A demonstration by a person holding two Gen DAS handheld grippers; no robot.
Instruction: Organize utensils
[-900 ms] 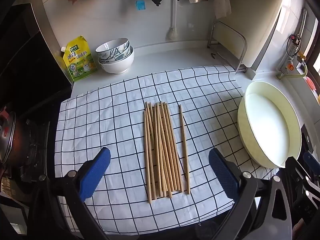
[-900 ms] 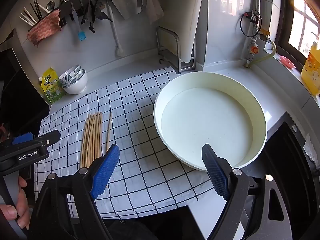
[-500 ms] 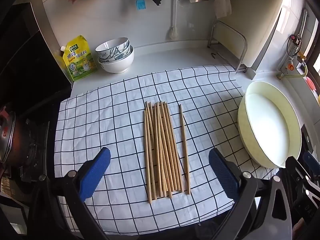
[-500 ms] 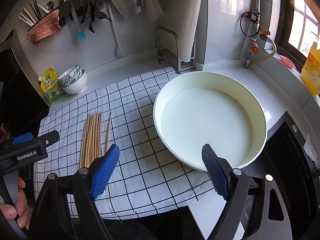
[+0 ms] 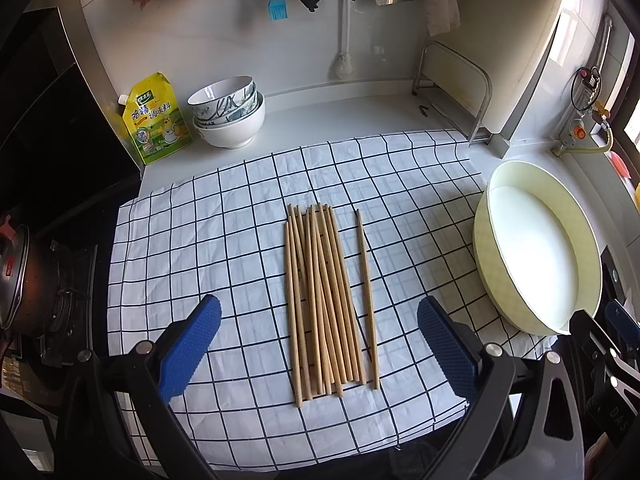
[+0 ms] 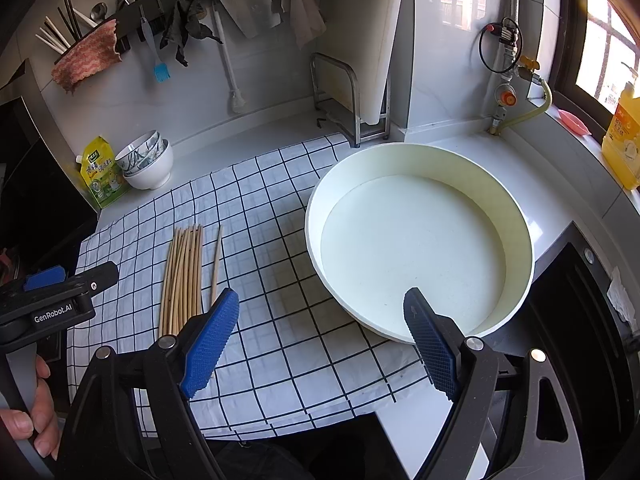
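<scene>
- Nothing has shifted between the earlier views and now: the bundle of pale wooden chopsticks [image 5: 320,304] lies in the same place on the white cloth with a black grid [image 5: 224,216], and neither gripper has moved closer. I read this as a pause before the first pick, with the sorting not yet begun.
- About ten sticks lie side by side and partly crossed in the middle of the cloth, their near ends close to its near edge.
- One single wooden chopstick [image 5: 367,300] lies apart, just beside the bundle on the side toward the round cream-coloured basin [image 5: 484,240]. It touches neither.
- That basin stands at the cloth's right edge, overlapping it slightly, and looks empty inside.
- Left gripper [image 5: 318,350]: its jaws stand spread wide, straddling the bundle's near ends from above. Its blue pads [image 5: 188,354] hold nothing, and I cannot tell that they touch the cloth.
- Right gripper [image 6: 320,344]: its jaws are likewise spread wide and empty, hanging over the cloth's near right corner and the basin's near rim [image 6: 516,208].
- Stacked white and patterned bowls [image 5: 230,114] and a yellow seasoning pouch [image 5: 154,118] stand on the grey counter beyond the cloth's far left corner, well apart from the sticks.
</scene>
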